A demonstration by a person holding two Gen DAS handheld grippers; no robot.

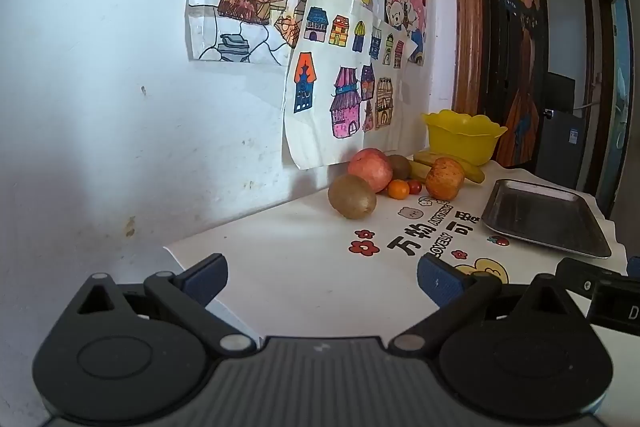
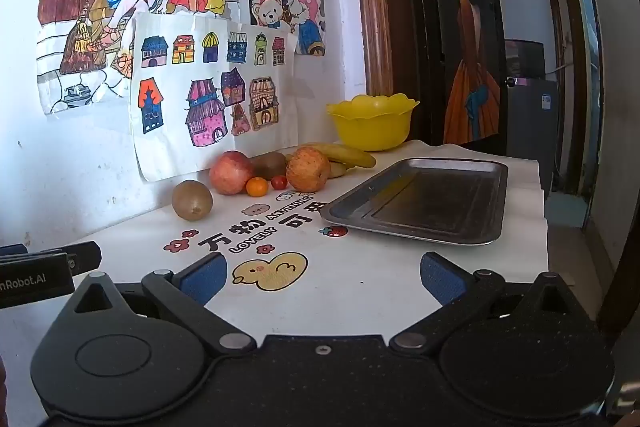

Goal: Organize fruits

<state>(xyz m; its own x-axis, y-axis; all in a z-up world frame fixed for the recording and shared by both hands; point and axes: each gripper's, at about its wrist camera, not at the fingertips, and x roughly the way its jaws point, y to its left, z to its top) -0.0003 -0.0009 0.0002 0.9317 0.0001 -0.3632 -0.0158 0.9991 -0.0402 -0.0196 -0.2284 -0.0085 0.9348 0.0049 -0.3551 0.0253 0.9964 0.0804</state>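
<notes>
Both grippers hover low over the near edge of the table [image 2: 360,291], well apart from the fruit. The left gripper [image 1: 322,281] has its jaws spread wide and holds nothing; the right gripper [image 2: 322,281] is likewise wide open and empty. The fruit lies along the table's far edge by the wall: a kiwi [image 2: 192,199] nearest, then a red apple [image 2: 231,173], a small orange [image 2: 257,187], a cherry tomato [image 2: 279,182], a second apple [image 2: 308,169], another kiwi [image 2: 269,165] and bananas [image 2: 344,154]. A yellow bowl [image 2: 372,123] stands at the far corner. A metal tray [image 2: 424,201] lies empty toward the right edge.
</notes>
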